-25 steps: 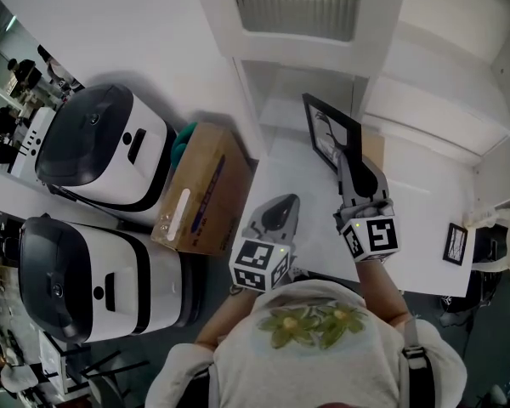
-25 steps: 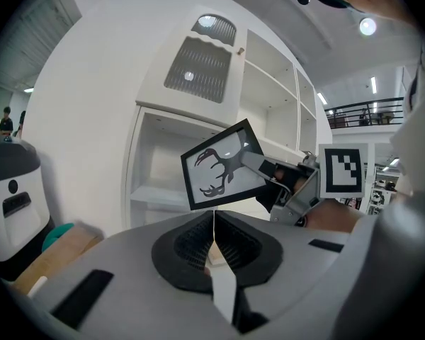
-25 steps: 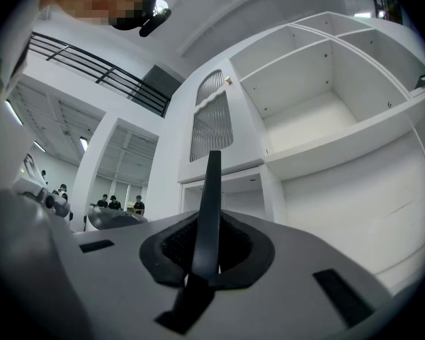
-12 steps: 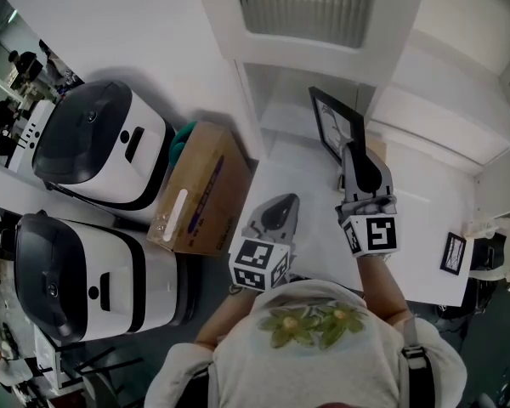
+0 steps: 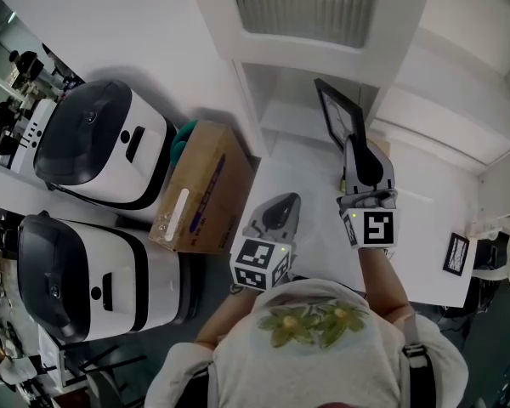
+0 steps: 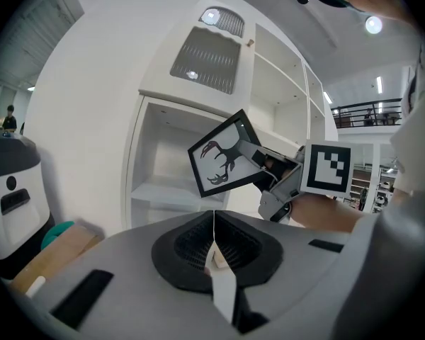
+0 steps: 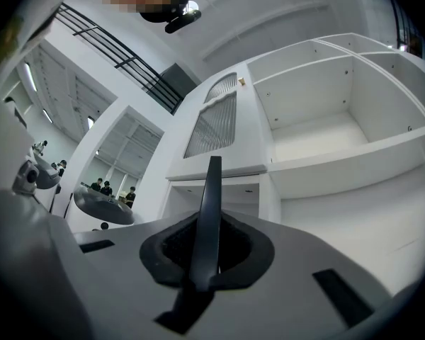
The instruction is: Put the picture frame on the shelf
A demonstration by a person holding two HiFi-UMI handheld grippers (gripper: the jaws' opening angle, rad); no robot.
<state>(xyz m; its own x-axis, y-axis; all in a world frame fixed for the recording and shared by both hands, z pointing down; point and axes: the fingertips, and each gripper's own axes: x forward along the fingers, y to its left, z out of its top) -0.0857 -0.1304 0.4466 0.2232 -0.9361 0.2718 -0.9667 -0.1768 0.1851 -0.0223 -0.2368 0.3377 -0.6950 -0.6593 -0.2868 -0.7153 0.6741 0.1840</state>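
Observation:
A black picture frame (image 5: pixel 337 116) with an antler print (image 6: pixel 222 156) is held up in front of the white shelf unit (image 5: pixel 299 100), near its lower open compartment. My right gripper (image 5: pixel 356 149) is shut on the frame's lower edge. In the right gripper view the frame (image 7: pixel 210 211) stands edge-on between the jaws, with the shelf compartments (image 7: pixel 319 129) beyond it. My left gripper (image 5: pixel 281 206) hangs lower left of it, jaws shut and holding nothing. In the left gripper view my left gripper (image 6: pixel 214 243) looks at the tilted frame and the right gripper (image 6: pixel 278 179).
Two white-and-black machines (image 5: pixel 102 147) (image 5: pixel 93 279) stand on the floor at left. A cardboard box (image 5: pixel 206 189) leans between them and the shelf, a teal thing (image 5: pixel 185 133) behind it. A second small black frame (image 5: pixel 455 253) sits on the white surface at right.
My right gripper has carried the frame a little right and farther toward the shelf, and the frame now looks more edge-on. The left gripper has stayed put.

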